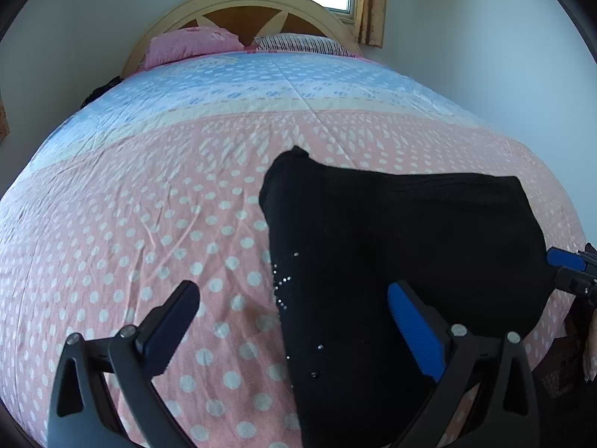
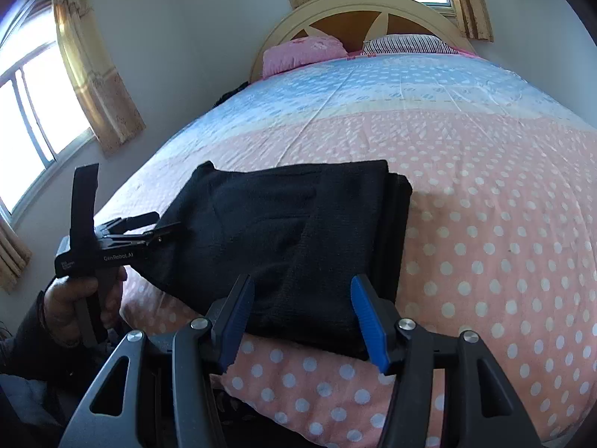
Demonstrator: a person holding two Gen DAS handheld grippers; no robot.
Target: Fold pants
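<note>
Black pants (image 1: 391, 261) lie folded into a thick stack on the pink dotted bedspread (image 1: 130, 224), near the front edge of the bed. Small shiny studs show on the left side of the pants. My left gripper (image 1: 294, 298) is open above the left edge of the pants, holding nothing. My right gripper (image 2: 302, 298) is open over the near edge of the folded pants (image 2: 291, 231), holding nothing. The left gripper also shows in the right wrist view (image 2: 149, 224), beside the left end of the stack. The right gripper's blue fingertip shows at the left wrist view's right edge (image 1: 567, 259).
The bed has a blue band (image 1: 242, 82) further up, then a pink pillow (image 1: 190, 46) and a striped pillow (image 1: 302, 43) against a rounded headboard (image 1: 242, 7). Curtained windows (image 2: 33, 112) are to the left and behind the headboard.
</note>
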